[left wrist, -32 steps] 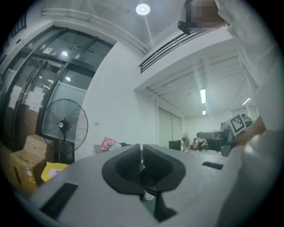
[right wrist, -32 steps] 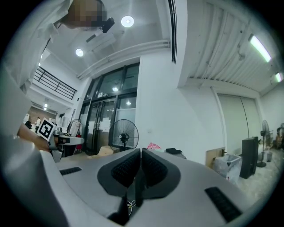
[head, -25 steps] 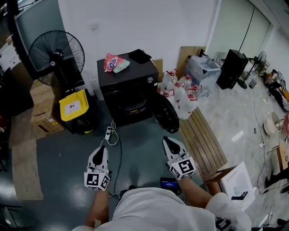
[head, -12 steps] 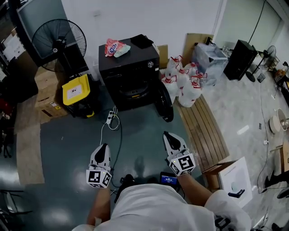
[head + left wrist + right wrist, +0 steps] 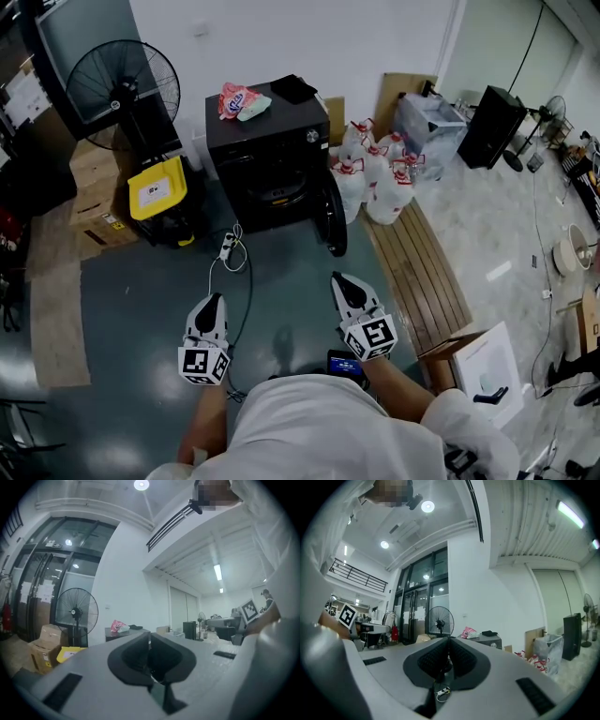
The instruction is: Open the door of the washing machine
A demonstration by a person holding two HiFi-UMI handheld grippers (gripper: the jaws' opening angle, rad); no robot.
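Observation:
The black washing machine (image 5: 270,155) stands against the white wall, with a pink bag (image 5: 234,98) and a dark cloth on its top. Its round door (image 5: 334,221) hangs open, swung out to the right, and the drum opening shows dark. Both grippers are held over the grey floor well short of the machine, pointing level toward it. My left gripper (image 5: 214,301) is shut and empty, its pads meeting in the left gripper view (image 5: 149,638). My right gripper (image 5: 337,279) is also shut with nothing between its pads (image 5: 449,641). The machine's top (image 5: 491,640) shows beyond the right jaws.
A standing fan (image 5: 125,92), a yellow bin (image 5: 157,192) and cardboard boxes (image 5: 94,211) are left of the machine. A power strip with cable (image 5: 228,258) lies on the floor before it. White jugs (image 5: 375,183) and a wooden slatted board (image 5: 418,279) are to the right.
Both grippers have come a little lower and shifted slightly, the right one drifting left in the head view. Their jaws stay shut, and the door stays open.

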